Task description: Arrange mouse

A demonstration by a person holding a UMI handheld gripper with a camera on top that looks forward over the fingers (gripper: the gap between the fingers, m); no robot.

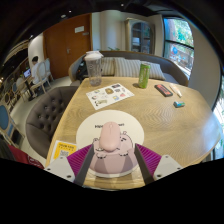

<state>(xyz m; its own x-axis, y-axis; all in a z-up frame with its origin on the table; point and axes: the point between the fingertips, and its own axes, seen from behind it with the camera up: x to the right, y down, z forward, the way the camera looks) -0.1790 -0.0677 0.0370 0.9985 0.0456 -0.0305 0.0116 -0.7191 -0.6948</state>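
Observation:
A pale pink mouse [110, 136] sits between my gripper's [111, 152] two fingers, above the near edge of the round wooden table [150, 120]. Both black fingers [88, 160] press against the mouse's sides, so the gripper is shut on it. The magenta pads [152, 158] show on either side of it. The lower part of the mouse is hidden between the fingers. I cannot tell whether the mouse rests on the table or is lifted off it.
Beyond the fingers lie a printed sheet [108, 95], a lidded clear jar [93, 66], a green can [143, 73], a dark flat object [163, 89] and a small blue item [179, 103]. A yellow leaflet [62, 152] lies left. A grey chair [45, 110] stands left.

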